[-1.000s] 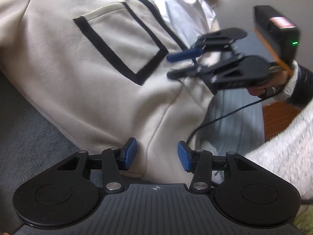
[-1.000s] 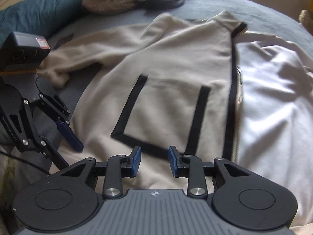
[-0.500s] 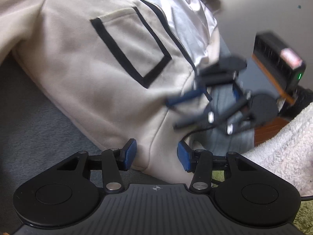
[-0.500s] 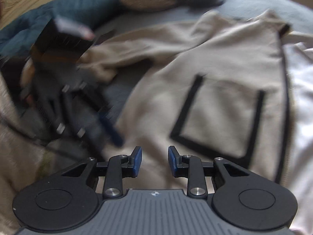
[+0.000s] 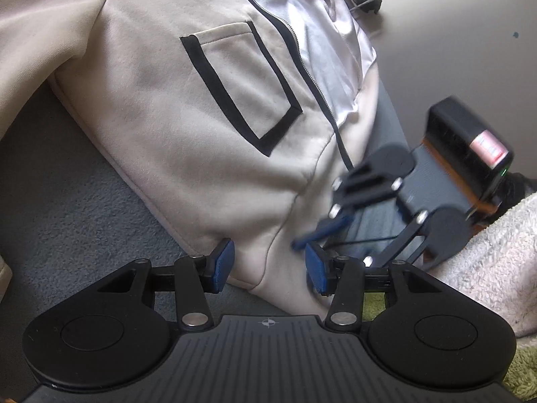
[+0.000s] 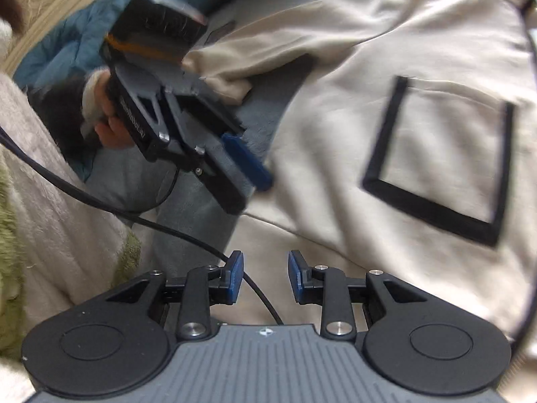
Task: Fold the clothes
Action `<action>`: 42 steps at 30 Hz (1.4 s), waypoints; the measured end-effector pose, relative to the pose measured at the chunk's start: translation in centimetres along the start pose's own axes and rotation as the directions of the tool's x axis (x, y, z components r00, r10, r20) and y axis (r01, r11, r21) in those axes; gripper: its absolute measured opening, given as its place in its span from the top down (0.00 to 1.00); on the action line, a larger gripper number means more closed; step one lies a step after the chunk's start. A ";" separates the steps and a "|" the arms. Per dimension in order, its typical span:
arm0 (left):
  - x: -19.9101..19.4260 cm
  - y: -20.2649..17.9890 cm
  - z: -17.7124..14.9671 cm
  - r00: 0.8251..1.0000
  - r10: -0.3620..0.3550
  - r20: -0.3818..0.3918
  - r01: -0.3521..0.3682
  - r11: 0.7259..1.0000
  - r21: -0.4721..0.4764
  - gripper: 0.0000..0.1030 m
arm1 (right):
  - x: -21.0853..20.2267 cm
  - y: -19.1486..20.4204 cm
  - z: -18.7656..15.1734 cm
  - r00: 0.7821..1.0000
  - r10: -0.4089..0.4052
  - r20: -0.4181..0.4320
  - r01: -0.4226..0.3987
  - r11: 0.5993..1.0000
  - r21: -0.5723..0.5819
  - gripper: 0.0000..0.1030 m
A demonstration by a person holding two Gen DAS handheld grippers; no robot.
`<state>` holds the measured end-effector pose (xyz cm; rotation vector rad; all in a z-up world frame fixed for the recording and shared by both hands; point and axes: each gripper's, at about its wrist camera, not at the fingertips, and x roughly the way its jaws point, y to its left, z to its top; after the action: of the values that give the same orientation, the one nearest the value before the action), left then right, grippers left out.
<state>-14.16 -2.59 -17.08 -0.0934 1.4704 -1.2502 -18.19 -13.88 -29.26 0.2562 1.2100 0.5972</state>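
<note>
Our left gripper (image 5: 268, 267) gapes wide over the hem of the cream jacket (image 5: 174, 100), gripping nothing. Our right gripper (image 6: 265, 277) is parted too, empty, above the same hem. The jacket lies flat on the grey blanket (image 5: 67, 208), its black-trimmed pocket (image 6: 446, 154) flat.

Right tongs (image 6: 262, 277) open above the hem of a beige jacket (image 6: 386, 107), black-trimmed pocket (image 6: 443, 164) at right; left tongs (image 6: 241, 174) blurred, over grey bedding (image 6: 188, 208).
</note>
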 end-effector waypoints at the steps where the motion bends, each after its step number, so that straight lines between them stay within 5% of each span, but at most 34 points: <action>1: -0.1 0.0 -0.1 1.000 0.001 0.001 -0.001 1.000 0.000 0.54 | -0.1 -0.1 0.0 1.000 0.006 -0.001 -0.006 1.000 0.004 0.70; 11: -0.6 -1.5 0.4 0.999 0.018 0.046 -0.022 0.996 0.082 0.51 | -0.7 -0.6 0.1 0.998 0.063 -0.011 -0.063 0.997 0.043 0.68; 16: 0.8 -1.2 0.0 0.998 0.052 0.030 -0.054 0.996 0.065 0.49 | -3.4 -5.2 0.7 0.986 -0.039 0.161 0.004 0.977 0.214 0.66; 19: 1.4 -1.0 -0.5 0.998 0.059 0.022 -0.061 0.996 0.067 0.49 | -4.0 -8.7 1.2 0.958 -0.190 0.213 0.114 0.938 0.326 0.66; 20: 1.5 -0.9 -0.7 0.998 0.056 0.023 -0.058 0.996 0.066 0.49 | -3.8 -9.7 1.4 0.940 -0.284 0.189 0.207 0.916 0.344 0.66; 22: 1.3 -0.9 -0.7 0.999 0.048 0.021 -0.049 0.997 0.058 0.49 | -3.8 -11.3 1.9 0.904 -0.402 0.149 0.337 0.881 0.334 0.78; 25: 0.4 -0.9 -0.2 0.999 0.033 0.024 -0.035 0.998 0.053 0.49 | -5.3 -12.4 3.2 0.886 -0.420 0.196 0.325 0.865 0.381 0.77; 28: -0.5 -0.9 0.3 0.998 0.026 0.057 -0.029 0.998 0.054 0.49 | -5.8 -11.0 6.1 0.854 -0.457 0.247 0.391 0.878 0.275 0.77; 38: -0.3 1.5 0.6 0.995 0.023 0.101 -0.019 0.999 -0.046 0.49 | 1.6 -11.5 14.9 0.811 -0.504 0.298 0.535 0.845 -0.028 0.77; 42: -0.4 2.5 0.4 0.994 -0.011 0.113 0.022 0.995 -0.096 0.49 | 2.3 -13.6 16.8 0.680 -0.665 0.311 0.693 0.720 0.024 0.73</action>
<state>-12.34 -1.51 -18.55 -0.2379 1.4347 -1.1674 1.91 -21.65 -31.94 -0.1952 0.8808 -0.0532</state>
